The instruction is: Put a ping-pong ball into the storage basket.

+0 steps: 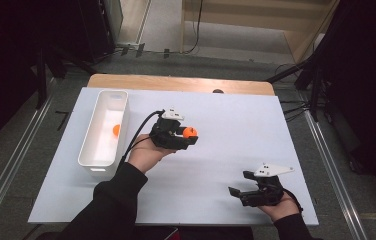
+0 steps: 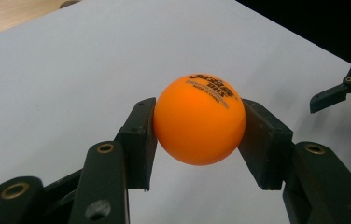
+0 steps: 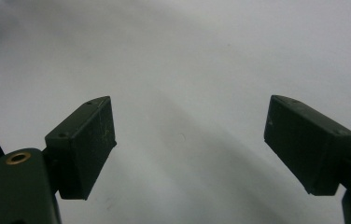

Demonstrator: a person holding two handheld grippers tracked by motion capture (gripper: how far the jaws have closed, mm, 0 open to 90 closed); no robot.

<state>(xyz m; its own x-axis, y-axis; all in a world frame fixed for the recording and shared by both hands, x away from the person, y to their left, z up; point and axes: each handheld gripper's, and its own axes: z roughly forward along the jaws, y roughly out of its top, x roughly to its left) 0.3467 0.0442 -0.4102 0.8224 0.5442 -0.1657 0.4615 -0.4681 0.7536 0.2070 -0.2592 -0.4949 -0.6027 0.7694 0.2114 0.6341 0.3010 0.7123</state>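
I've got the left gripper pinching an orange ball, one pad on each side at the ball's widest line, so it sits centred and shouldn't squirt out. In the left gripper view the ball has its printed logo turned up and away from the pads, both pads flat against it, no gap. The ball is off the surface, over the middle of the white board, nearer its left half than its right

White bin lies along the board's left edge, long side running front to back, open top up. A second orange ball is already inside it against the right wall. My read: the bin is the drop target, and it's parked on the left so the left hand can reach it with a short sideways move. The held ball is just right of the bin's right rim, so I judge the carry is mostly done and the release over the bin is what's left

Right gripper rests near the board's front right corner, well apart from ball and bin, tips aimed left. Its own view shows the pads spread wide with bare board between them, holding nothing. Looks parked there to stay out of the left hand's path

Risk as I see it: the ball is light and smooth, so opening before it's over the bin means it rolls off the board
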